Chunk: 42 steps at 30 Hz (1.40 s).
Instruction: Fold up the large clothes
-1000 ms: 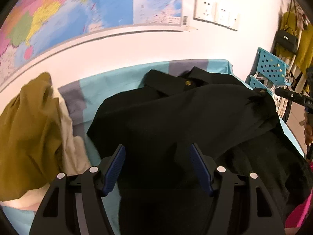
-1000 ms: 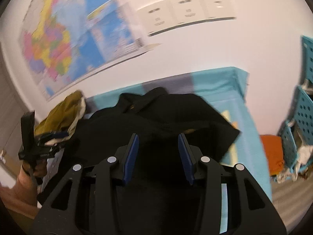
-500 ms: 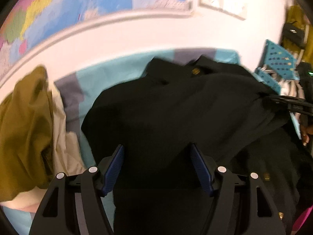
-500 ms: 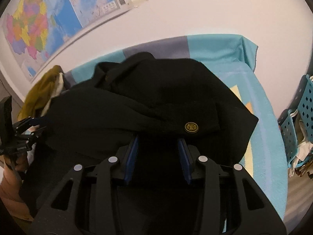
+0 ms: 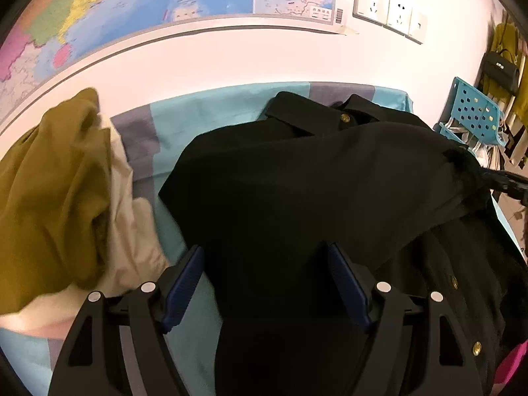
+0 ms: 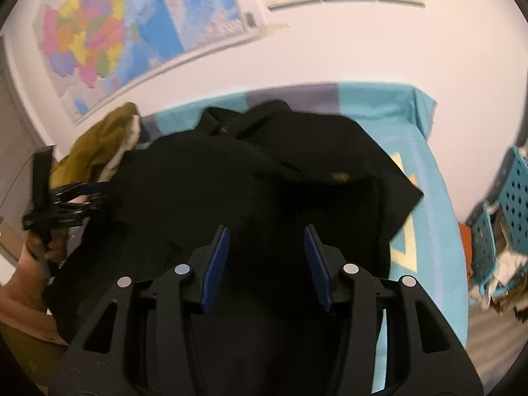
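A black coat point(image 5: 297, 181) with gold buttons lies spread on the teal and grey table cover point(image 5: 204, 109), collar at the far side. My left gripper point(image 5: 265, 283) hovers over its near left part, jaws opening. Coat cloth lies between the pads, and teal shows between the left pad and the coat's edge. My right gripper point(image 6: 265, 250) is also opening, and the coat point(image 6: 264, 165) fills the gap between its pads. In the left wrist view a raised ridge of the coat bunches at the right gripper point(image 5: 505, 181). The right wrist view shows the left gripper point(image 6: 76, 194) in a hand.
An olive and cream garment pile point(image 5: 49, 181) sits on the table's left side. Blue perforated crates point(image 5: 475, 112) stand off the right end, with clothes and a bag hanging behind. A map and sockets cover the wall. Something pink point(image 5: 511, 363) pokes in at the near right.
Both grippers have sunk toward the table with the coat. The left jaws have spread wider. The right wrist view has tilted back up, bringing the map into sight.
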Each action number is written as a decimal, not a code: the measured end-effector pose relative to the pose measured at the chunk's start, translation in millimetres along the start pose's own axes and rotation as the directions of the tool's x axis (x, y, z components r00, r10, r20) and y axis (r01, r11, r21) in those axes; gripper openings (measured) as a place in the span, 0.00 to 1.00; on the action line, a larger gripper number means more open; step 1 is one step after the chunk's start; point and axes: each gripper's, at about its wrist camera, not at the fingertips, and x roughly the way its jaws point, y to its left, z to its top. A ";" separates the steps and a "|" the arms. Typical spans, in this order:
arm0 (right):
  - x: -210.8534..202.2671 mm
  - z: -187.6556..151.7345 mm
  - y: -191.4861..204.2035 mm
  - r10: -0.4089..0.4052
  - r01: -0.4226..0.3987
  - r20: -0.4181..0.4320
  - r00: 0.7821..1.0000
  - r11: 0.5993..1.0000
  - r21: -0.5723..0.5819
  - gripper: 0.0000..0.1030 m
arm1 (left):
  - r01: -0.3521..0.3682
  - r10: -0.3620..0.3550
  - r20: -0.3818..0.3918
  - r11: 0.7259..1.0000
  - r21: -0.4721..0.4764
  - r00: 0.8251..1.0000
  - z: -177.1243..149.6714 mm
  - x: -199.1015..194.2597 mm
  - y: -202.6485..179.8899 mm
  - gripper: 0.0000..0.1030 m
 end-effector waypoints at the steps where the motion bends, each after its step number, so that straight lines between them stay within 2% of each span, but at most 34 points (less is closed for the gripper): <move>1: 1.1 -1.1 -2.8 0.003 -0.002 -0.009 1.000 1.000 0.018 0.45 | 0.003 -0.003 0.006 1.000 -0.005 1.000 -3.6 -4.7 2.0 0.72; 3: -5.7 -3.9 -5.5 0.020 -0.021 0.007 1.000 0.999 0.034 0.45 | 0.012 -0.012 0.012 1.000 -0.008 1.000 -10.7 -15.7 5.5 0.72; 7: -39.0 -20.7 -9.6 0.086 -0.091 0.062 0.994 0.993 0.069 0.52 | 0.031 -0.031 0.034 1.000 0.006 0.999 -34.5 -48.0 11.6 0.76; 14: -77.4 -77.9 -25.1 0.137 -0.143 0.046 0.990 0.971 0.189 0.63 | 0.103 -0.104 -0.015 0.994 -0.038 0.995 -76.5 -73.9 20.3 0.78; 17: -88.8 -104.1 -32.4 0.165 -0.170 0.042 0.985 0.954 0.248 0.69 | 0.146 -0.151 -0.061 0.986 -0.077 0.987 -94.6 -73.8 22.7 0.81; 20: -95.9 -130.5 -37.7 0.229 -0.231 0.044 0.972 0.921 0.315 0.75 | 0.210 -0.226 -0.115 0.968 -0.135 0.967 -114.2 -70.8 24.7 0.81; 22: -96.1 -145.6 -38.0 0.265 -0.258 0.027 0.964 0.903 0.345 0.80 | 0.230 -0.249 -0.128 0.962 -0.147 0.960 -122.9 -71.2 23.1 0.81; 24: -93.0 -158.0 -35.2 0.293 -0.274 0.002 0.956 0.892 0.360 0.80 | 0.257 -0.277 -0.122 0.954 -0.152 0.953 -131.3 -77.0 21.4 0.83; 26: -95.4 -163.8 -32.1 0.313 -0.301 0.024 0.949 0.884 0.359 0.81 | 0.296 -0.318 -0.130 0.941 -0.162 0.939 -136.1 -80.4 18.8 0.85; 29: -96.6 -163.7 -25.4 0.359 -0.350 0.040 0.932 0.870 0.349 0.83 | 0.319 -0.338 -0.153 0.938 -0.138 0.929 -142.2 -83.6 8.5 0.86; 31: -93.3 -163.2 -20.1 0.373 -0.362 0.032 0.927 0.871 0.332 0.83 | 0.365 -0.384 -0.162 0.921 -0.134 0.909 -144.1 -85.7 1.4 0.88; 32: -92.0 -161.0 -18.4 0.374 -0.363 0.031 0.927 0.873 0.325 0.84 | 0.402 -0.421 -0.165 0.905 -0.139 0.892 -146.5 -86.9 -2.6 0.89; 33: -91.6 -160.4 -17.1 0.385 -0.375 0.037 0.922 0.868 0.326 0.84 | 0.421 -0.440 -0.166 0.896 -0.141 0.882 -147.5 -87.7 -5.4 0.90; 37: -86.7 -156.5 -10.7 0.417 -0.407 0.033 0.908 0.861 0.305 0.84 | 0.436 -0.455 -0.163 0.889 -0.143 0.875 -145.3 -86.0 -15.1 0.93; 39: -83.9 -154.7 -5.3 0.421 -0.408 0.018 0.907 0.867 0.285 0.84 | 0.457 -0.481 -0.156 0.874 -0.166 0.863 -144.3 -83.0 -15.7 0.93; 40: -82.6 -153.0 -4.7 0.429 -0.416 0.018 0.903 0.863 0.285 0.84 | 0.459 -0.483 -0.151 0.872 -0.172 0.862 -144.0 -82.1 -16.2 0.93; 42: -83.0 -152.4 -5.7 0.434 -0.420 0.020 0.901 0.859 0.292 0.83 | 0.440 -0.465 -0.143 0.881 -0.174 0.874 -143.4 -81.3 -16.0 0.90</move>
